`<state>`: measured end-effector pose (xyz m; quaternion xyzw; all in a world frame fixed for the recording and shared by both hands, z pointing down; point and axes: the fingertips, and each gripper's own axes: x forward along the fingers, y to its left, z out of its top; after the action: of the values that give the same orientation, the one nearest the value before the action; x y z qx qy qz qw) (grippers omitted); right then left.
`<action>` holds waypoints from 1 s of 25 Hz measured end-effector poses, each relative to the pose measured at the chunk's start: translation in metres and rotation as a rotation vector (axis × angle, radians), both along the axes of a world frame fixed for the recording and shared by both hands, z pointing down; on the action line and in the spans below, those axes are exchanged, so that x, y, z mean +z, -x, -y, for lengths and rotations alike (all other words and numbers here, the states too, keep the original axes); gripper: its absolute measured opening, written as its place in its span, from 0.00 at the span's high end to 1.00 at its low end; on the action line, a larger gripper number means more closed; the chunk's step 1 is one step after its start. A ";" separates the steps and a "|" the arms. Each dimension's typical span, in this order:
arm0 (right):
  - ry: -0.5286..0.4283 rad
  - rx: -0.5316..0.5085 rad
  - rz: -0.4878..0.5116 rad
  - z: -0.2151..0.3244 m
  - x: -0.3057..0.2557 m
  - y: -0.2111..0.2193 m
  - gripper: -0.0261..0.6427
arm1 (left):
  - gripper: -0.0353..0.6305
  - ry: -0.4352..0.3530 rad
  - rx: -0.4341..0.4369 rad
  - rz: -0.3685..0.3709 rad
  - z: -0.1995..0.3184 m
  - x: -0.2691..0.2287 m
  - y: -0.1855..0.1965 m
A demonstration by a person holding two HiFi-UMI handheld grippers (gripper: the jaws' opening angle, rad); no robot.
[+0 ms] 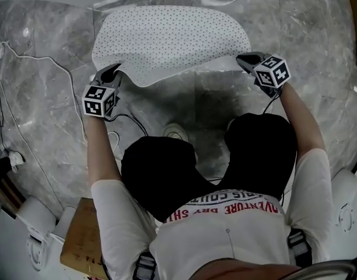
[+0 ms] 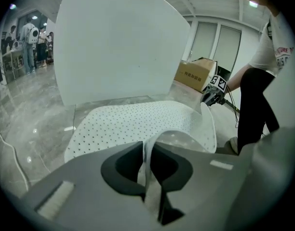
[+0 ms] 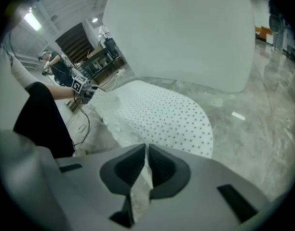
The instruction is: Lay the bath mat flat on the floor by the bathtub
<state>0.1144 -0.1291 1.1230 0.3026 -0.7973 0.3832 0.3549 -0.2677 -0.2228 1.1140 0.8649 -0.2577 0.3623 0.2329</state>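
Note:
The white dotted bath mat (image 1: 167,39) lies mostly spread on the grey marble floor in front of the white bathtub (image 2: 118,42). Its near edge is lifted and curls between the two grippers. My left gripper (image 1: 114,72) is shut on the mat's near left corner, and the thin sheet shows pinched between its jaws in the left gripper view (image 2: 148,170). My right gripper (image 1: 244,59) is shut on the near right corner, with mat (image 3: 167,117) material squeezed between its jaws (image 3: 145,172). Each gripper also shows in the other's view: the right gripper (image 2: 212,93) and the left gripper (image 3: 82,88).
A white cable (image 1: 27,57) runs across the floor at the left to a plug (image 1: 12,156). A cardboard box (image 1: 82,232) sits near my left side, another box (image 2: 198,73) stands beyond the mat. People (image 2: 29,37) stand far off in the room.

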 end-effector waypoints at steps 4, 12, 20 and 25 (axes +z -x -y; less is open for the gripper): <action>0.087 -0.010 0.027 -0.010 0.008 0.017 0.89 | 0.87 0.086 -0.065 -0.052 -0.009 0.009 -0.001; 0.127 0.023 -0.014 0.005 0.011 0.026 0.76 | 0.60 0.169 -0.084 0.067 -0.032 0.028 0.025; 0.107 -0.012 -0.076 0.025 0.000 0.033 0.71 | 0.57 0.171 -0.098 0.080 -0.030 0.012 0.028; 0.054 -0.033 -0.035 0.047 -0.020 0.058 0.71 | 0.57 0.152 -0.075 0.114 -0.034 -0.004 0.035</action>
<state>0.0562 -0.1758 1.1031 0.2863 -0.7853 0.3932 0.3830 -0.3026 -0.1887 1.1101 0.8125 -0.2745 0.4206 0.2959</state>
